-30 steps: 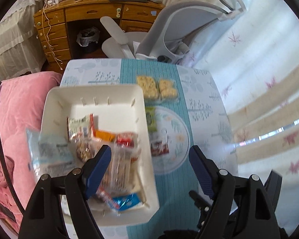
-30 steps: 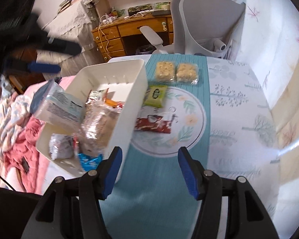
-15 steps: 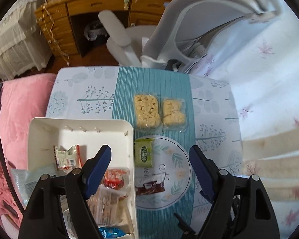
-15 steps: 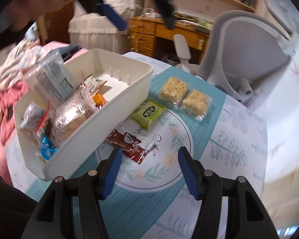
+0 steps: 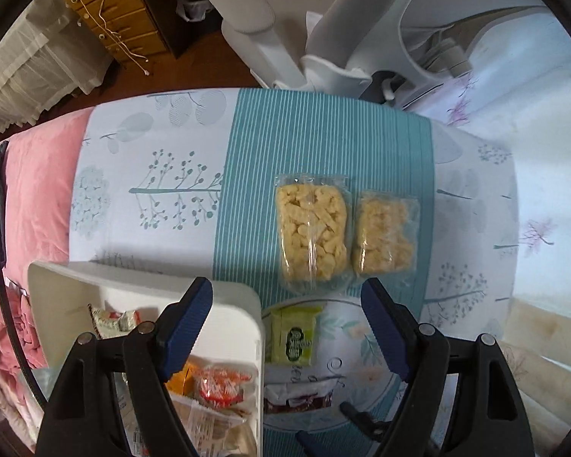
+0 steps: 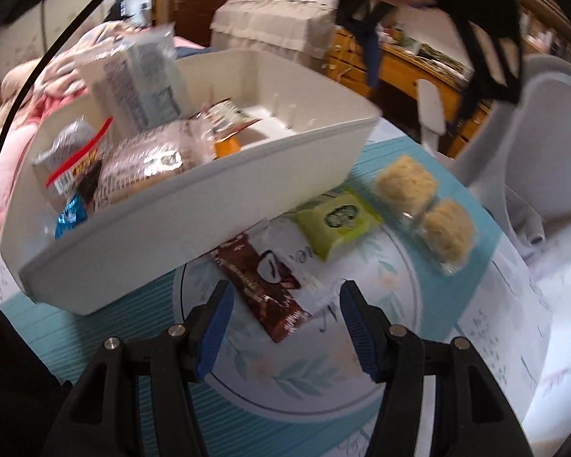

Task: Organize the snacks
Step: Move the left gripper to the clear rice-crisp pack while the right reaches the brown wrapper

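Left wrist view: the left tongs (image 5: pixel 285 304) point pretty much straight down at the counter (image 5: pixel 163 205), jaws apart with nothing between them. Under the gap sits the green pack (image 5: pixel 292 335), right beside the bin (image 5: pixel 224 293) wall. The brown pack (image 5: pixel 297 400) is just below it, partly cut off by the tongs' body. Past the fingertips, two clear bags of yellow puffs lie side by side and touching: the big bag (image 5: pixel 311 242) and the small bag (image 5: pixel 385 240). Both are on the teal striped runner (image 5: pixel 255 175), with bare cloth around them on the far and left sides. The bin's corner pokes in at lower left, and red and orange wrappers show inside it. A grey chair (image 5: pixel 342 49) butts up against the counter's far edge, and a pink blanket (image 5: pixel 38 190) runs along the left edge.

Right wrist view (blurry): the right tongs (image 6: pixel 283 316) are tilted down, jaws apart and empty. The brown pack (image 6: pixel 262 285) lies between and just ahead of the fingertips, and its far end is tucked under the overhang of the bin (image 6: pixel 194 228). The green pack (image 6: pixel 337 221) is beyond it, near the bin's corner, and the two puff bags are further right near the chair (image 6: pixel 544 144). The bin is crammed at its near end and bare at the far end. The open printed circle on the cloth right of the brown pack is free. Up top, the left tongs (image 6: pixel 418 57) hang above the counter as a dark blur.
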A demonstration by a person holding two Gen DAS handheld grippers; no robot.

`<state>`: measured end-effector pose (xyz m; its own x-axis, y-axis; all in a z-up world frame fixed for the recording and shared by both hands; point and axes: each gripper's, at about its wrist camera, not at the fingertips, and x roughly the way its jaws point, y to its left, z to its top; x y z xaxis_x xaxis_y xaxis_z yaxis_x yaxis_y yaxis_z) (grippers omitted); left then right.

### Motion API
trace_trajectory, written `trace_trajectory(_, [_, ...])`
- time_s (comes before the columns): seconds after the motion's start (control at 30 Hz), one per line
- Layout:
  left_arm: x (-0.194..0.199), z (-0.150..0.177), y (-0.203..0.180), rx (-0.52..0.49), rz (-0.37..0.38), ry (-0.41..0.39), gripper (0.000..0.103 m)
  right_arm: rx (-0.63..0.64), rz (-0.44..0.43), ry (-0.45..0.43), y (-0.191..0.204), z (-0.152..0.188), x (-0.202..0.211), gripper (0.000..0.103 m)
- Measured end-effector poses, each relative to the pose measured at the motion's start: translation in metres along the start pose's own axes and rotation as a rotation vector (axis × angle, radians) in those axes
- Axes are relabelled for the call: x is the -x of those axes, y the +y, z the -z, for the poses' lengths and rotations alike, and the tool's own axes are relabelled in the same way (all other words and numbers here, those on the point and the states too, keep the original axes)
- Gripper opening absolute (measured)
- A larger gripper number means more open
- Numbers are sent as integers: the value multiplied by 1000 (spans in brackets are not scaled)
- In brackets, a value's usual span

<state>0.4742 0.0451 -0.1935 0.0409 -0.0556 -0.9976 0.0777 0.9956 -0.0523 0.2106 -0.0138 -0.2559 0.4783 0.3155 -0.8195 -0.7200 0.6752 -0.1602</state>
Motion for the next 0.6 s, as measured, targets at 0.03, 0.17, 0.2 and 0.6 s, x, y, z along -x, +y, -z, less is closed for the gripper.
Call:
trace_trajectory(0.03, [-6, -3, -1, 2, -4, 9, 79, 8, -5, 2, 2, 0, -3, 58])
trace_trajectory(0.17, [-28, -13, -6, 11, -4, 39, 79, 29, -38, 6, 6, -2, -18, 58])
trace_trajectory(0.2, [-32, -15, -7, 12, -9, 42, 79, 34, -42, 7, 7, -2, -21, 58])
trace_trajectory(0.6, [-69, -32, -16, -11, -59, 70, 79, 2, -75, 20, 1, -4, -41, 58])
